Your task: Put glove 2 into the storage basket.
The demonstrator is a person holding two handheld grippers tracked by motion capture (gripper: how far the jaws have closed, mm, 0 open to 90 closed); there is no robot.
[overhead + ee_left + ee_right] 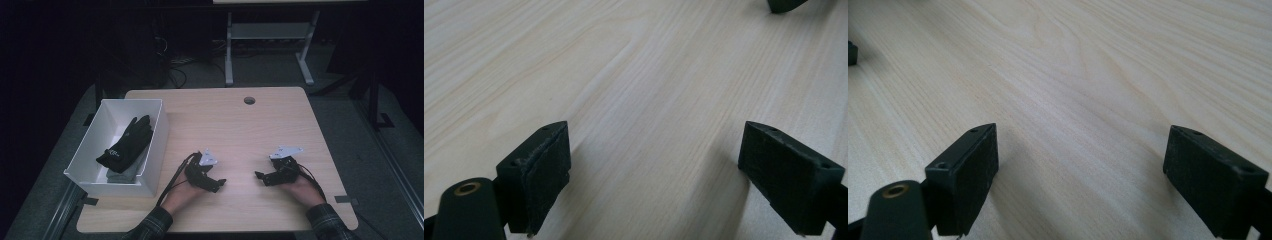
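Both grippers, left (218, 184) and right (260, 176), rest released on the table (240, 125). Gloves (125, 145) lie in the box (155, 145); the job looks done, with nothing left to grab

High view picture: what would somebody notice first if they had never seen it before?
Probably the white box at the left edge of the wooden table, with a black glove lying in it on top of something grey. Next, the two black grippers held low near the front edge: the left gripper and the right gripper point toward each other, both with jaws wide open and nothing between them.
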